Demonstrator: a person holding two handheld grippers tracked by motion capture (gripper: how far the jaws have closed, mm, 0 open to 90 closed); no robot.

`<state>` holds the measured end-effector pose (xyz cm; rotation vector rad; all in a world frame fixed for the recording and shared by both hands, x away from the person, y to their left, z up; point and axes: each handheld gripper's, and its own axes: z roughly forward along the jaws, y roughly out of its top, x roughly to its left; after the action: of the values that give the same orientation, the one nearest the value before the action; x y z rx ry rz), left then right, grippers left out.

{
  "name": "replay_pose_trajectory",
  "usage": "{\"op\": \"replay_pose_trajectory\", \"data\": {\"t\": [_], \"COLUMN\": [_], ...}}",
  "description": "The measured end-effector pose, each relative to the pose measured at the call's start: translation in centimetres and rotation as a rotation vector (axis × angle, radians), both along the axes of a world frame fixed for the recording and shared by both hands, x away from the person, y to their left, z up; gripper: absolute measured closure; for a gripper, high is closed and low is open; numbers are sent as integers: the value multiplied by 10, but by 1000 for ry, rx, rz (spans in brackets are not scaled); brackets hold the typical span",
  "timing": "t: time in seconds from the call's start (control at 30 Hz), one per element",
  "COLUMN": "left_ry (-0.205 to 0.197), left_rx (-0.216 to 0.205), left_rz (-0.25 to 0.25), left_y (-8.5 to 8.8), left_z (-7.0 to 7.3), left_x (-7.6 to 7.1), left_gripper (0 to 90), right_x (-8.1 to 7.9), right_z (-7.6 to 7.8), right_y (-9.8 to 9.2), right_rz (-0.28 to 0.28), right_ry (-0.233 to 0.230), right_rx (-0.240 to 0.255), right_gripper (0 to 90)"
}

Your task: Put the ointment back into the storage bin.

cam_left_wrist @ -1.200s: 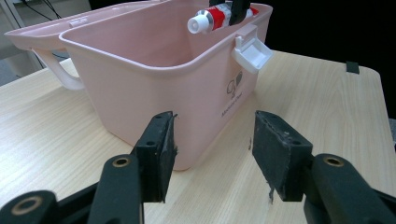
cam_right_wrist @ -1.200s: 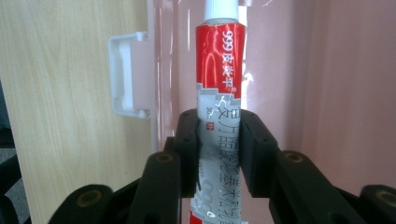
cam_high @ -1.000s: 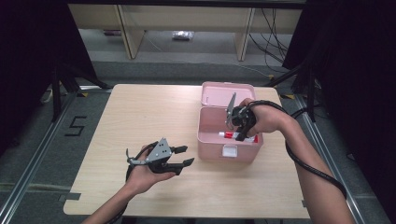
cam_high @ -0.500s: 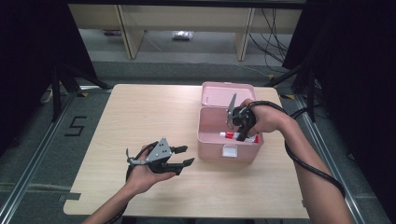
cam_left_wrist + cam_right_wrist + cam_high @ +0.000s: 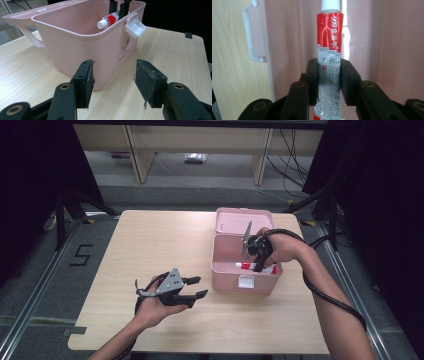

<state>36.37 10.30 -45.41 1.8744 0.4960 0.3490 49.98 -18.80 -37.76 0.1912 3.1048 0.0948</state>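
Observation:
A pink plastic box (image 5: 227, 279) stands open at the table's right middle, its lid (image 5: 232, 220) tipped back. My right gripper (image 5: 260, 264) reaches down into it, shut on a red and white ointment tube (image 5: 245, 266). The right gripper view has the tube (image 5: 330, 32) pinched between the two pads of the right gripper (image 5: 330, 72), white cap pointing away, above the box's inside. My left gripper (image 5: 199, 287) lies low over the table left of the box, open and empty. In the left gripper view its jaws (image 5: 113, 80) face the box wall (image 5: 75, 47), and the tube (image 5: 107, 20) shows over the rim.
A white latch (image 5: 135, 26) sticks out from the box's front wall, also seen as the latch (image 5: 254, 35) in the right gripper view. The wooden table (image 5: 150, 245) is bare to the left and front. A cable trails from the right hand.

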Motion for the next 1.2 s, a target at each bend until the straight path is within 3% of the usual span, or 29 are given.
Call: {"op": "replay_pose_trajectory", "data": {"t": [0.27, 0.37, 0.4, 0.43, 0.47, 0.5, 0.57, 0.63, 0.73, 0.8, 0.83, 0.9, 0.93, 0.97, 1.0, 1.03, 1.2], "left_ry": [1, 0, 0, 0, 0, 0, 0, 0, 0, 0, 1, 0, 1, 0, 2, 1, 1], "left_rx": [5, 2, 2, 0, 1, 2, 6, 4, 3, 4, 4, 4, 4, 3, 3, 3, 3], "left_rz": [-2, -2, -1, 0, 0, -1, -3, -3, -3, -3, -3, -3, -3, -3, -3, -3, -3], "left_y": [0, 0, 0, 0, 0, 0, 0, 0, 0, 0, 0, 0, 0, 0, 0, 0, 0], "left_z": [-1, -1, -1, -1, -1, -1, -1, -1, -1, -1, -1, -1, -1, -1, -1, -1, -2], "left_x": [0, 0, 0, 0, 0, 0, 0, 0, 0, 0, 0, 0, 0, 0, 0, -1, 0], "left_gripper": [481, 480, 480, 480, 481, 480, 480, 480, 481, 480, 480, 480, 481, 481, 480, 480, 480], "right_x": [3, 1, 4, 4, 5, 4, 5, 5, 7, 6, 9, 8, 6, 4, 9, 7, 8], "right_z": [-5, -6, -8, -8, -8, -8, -10, -10, -13, -14, -14, -16, -15, -15, -17, -17, -18], "right_y": [1, 2, 2, 2, 2, 2, 2, 2, 2, 3, 2, 3, 3, 4, 4, 4, 4], "right_rz": [19, -35, 12, 1, 25, 0, 18, -5, 13, -17, 17, -3, -35, -73, 0, -22, -2], "right_ry": [-2, 17, 8, 6, 1, 2, 10, 23, 10, 25, 14, 22, 26, 35, 29, 37, 28], "right_rx": [-1, -31, -1, -5, 4, -5, -3, -17, -8, 4, -7, -7, -41, -24, 8, 1, -1], "right_gripper": [721, 721, 720, 721, 721, 721, 720, 721, 720, 721, 720, 720, 720, 720, 720, 720, 721]}}
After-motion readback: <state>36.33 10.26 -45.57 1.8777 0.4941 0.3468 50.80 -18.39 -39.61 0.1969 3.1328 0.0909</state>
